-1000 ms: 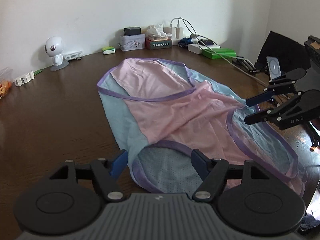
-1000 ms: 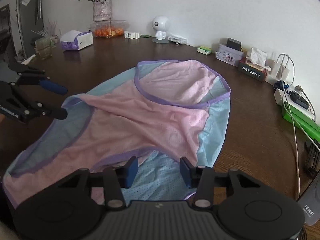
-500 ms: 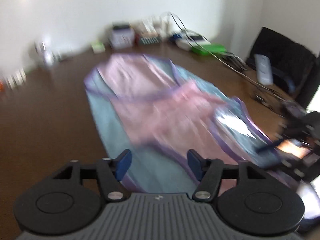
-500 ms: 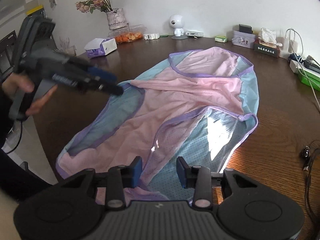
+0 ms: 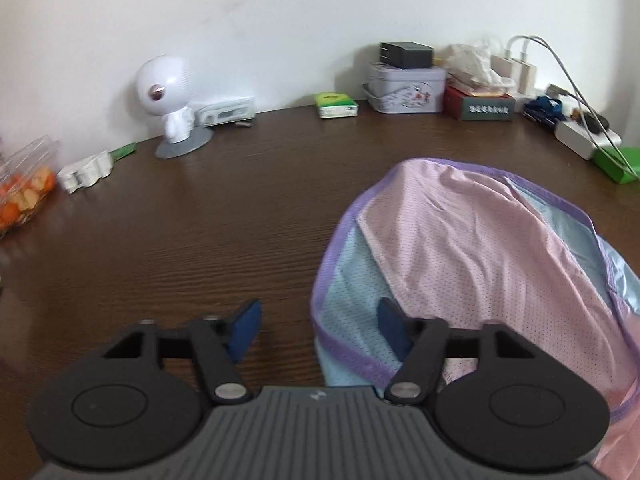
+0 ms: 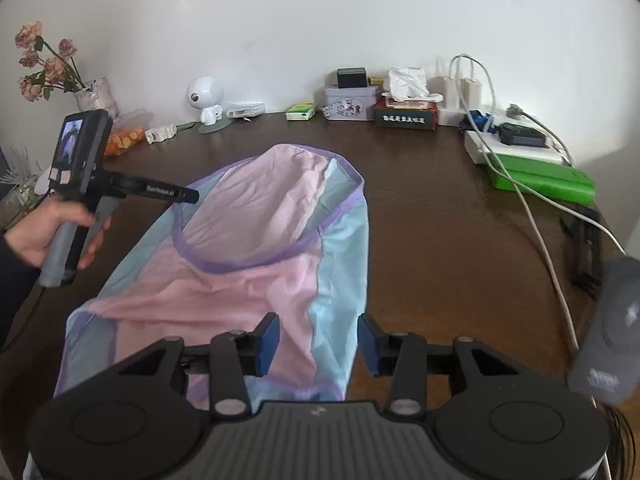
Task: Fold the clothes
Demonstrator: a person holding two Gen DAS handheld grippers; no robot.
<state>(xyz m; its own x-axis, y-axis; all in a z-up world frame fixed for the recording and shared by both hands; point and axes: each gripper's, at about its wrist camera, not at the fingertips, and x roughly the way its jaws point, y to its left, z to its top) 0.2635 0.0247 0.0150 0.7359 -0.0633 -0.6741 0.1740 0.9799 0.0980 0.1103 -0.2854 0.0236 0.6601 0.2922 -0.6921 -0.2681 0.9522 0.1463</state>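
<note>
A pink and light-blue mesh top (image 6: 256, 248) with purple trim lies spread on the dark wooden table (image 5: 200, 216). In the left wrist view my left gripper (image 5: 319, 329) straddles the top's purple left hem (image 5: 320, 280). Its jaws are closing: the right pad (image 5: 394, 330) is over the fabric, the left pad (image 5: 244, 330) over bare wood, and neither pinches. A hand holds the left gripper (image 6: 191, 196) at the neck opening's left rim in the right wrist view. My right gripper (image 6: 318, 344) hovers low over the blue side panel (image 6: 340, 280), its jaws opening slightly, the fabric beneath them ungripped.
Along the back wall stand a white robot figurine (image 5: 166, 92), a tin box (image 5: 404, 86), a tissue box (image 6: 406, 114), chargers with white cables (image 6: 532, 216) and a green box (image 6: 544, 178). A vase of flowers (image 6: 96, 94) and orange snacks (image 5: 24, 196) sit at the left.
My left gripper has swung left from the lower armhole to the top's left hem, and its jaws have narrowed. My right gripper has shifted from the armhole to the blue side panel.
</note>
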